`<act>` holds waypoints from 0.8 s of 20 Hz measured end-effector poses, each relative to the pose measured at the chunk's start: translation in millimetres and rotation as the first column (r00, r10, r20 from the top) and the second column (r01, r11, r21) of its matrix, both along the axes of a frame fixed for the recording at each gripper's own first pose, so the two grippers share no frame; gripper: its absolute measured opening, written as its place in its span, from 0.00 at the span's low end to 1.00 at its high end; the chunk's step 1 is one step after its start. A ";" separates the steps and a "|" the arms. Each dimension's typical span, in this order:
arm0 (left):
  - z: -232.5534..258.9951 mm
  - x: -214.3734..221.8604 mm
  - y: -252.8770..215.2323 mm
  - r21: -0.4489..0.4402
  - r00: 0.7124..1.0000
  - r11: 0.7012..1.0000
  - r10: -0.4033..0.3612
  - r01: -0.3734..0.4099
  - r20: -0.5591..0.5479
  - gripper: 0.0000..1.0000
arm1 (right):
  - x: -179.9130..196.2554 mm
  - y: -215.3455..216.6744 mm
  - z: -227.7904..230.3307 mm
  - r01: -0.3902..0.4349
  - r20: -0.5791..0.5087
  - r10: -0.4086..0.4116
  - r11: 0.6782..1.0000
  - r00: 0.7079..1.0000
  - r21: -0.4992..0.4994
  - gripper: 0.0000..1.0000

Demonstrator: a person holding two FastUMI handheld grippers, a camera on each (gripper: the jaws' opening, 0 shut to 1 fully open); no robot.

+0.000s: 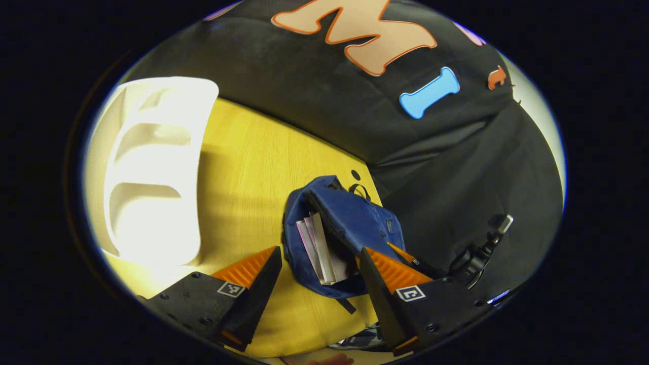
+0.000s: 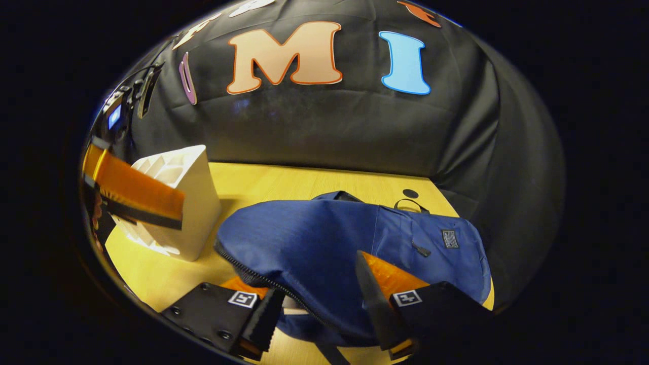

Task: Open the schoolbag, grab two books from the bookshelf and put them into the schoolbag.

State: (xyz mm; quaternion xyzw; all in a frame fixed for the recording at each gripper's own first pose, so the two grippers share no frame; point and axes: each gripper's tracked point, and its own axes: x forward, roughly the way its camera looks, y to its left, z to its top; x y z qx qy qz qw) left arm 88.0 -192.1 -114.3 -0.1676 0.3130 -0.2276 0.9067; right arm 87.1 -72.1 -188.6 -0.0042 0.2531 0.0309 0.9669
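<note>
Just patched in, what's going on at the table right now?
Books are already inside the open blue schoolbag, which lies on the yellow table. The right gripper has its fingers either side of the bag's flap at the zipper edge; whether they press on it is unclear. The left gripper hovers open above the bag's mouth, holding nothing. The white bookshelf looks empty.
</note>
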 end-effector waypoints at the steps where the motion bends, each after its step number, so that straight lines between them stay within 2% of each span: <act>1: 11.4 -3.4 7.4 0.016 1.000 1.000 0.010 -0.011 0.029 0.91 | -10.4 3.5 1.7 0.005 -0.001 -0.005 1.000 1.000 0.006 0.84; 2: 22.6 -8.4 18.5 0.031 0.998 0.999 0.027 -0.029 0.063 0.91 | -19.5 8.4 7.8 0.006 0.008 -0.007 1.000 1.000 0.018 0.90; 4: 52.7 -13.3 40.4 0.061 0.986 0.995 0.062 -0.073 0.155 0.92 | -38.5 20.3 22.0 0.005 0.027 -0.005 1.000 1.000 0.031 0.90; 6: 87.4 -12.9 66.5 0.110 0.955 0.985 0.100 -0.136 0.279 0.91 | -49.8 35.1 49.1 -0.017 0.082 0.014 0.999 0.997 0.037 0.92; 8: 129.2 -9.5 90.0 0.157 0.881 0.961 0.134 -0.227 0.454 0.92 | -50.8 51.1 89.9 -0.044 0.180 0.035 0.998 0.983 0.048 0.91; 11: 186.7 -15.1 117.4 0.186 0.727 0.918 0.141 -0.349 0.672 0.90 | -42.5 70.0 162.1 -0.075 0.350 0.051 0.996 0.935 0.057 0.92; 12: 200.9 -17.5 121.6 0.180 0.688 0.908 0.147 -0.379 0.711 0.90 | -38.5 75.7 185.9 -0.088 0.401 0.056 0.994 0.915 0.064 0.92; 13: 211.1 -20.1 125.5 0.167 0.663 0.900 0.161 -0.403 0.731 0.90 | -35.0 81.3 208.2 -0.100 0.449 0.059 0.992 0.892 0.070 0.93; 16: 222.1 -30.3 132.9 0.096 0.633 0.894 0.230 -0.438 0.739 0.87 | -31.3 90.3 263.9 -0.122 0.572 0.049 0.989 0.819 0.089 0.93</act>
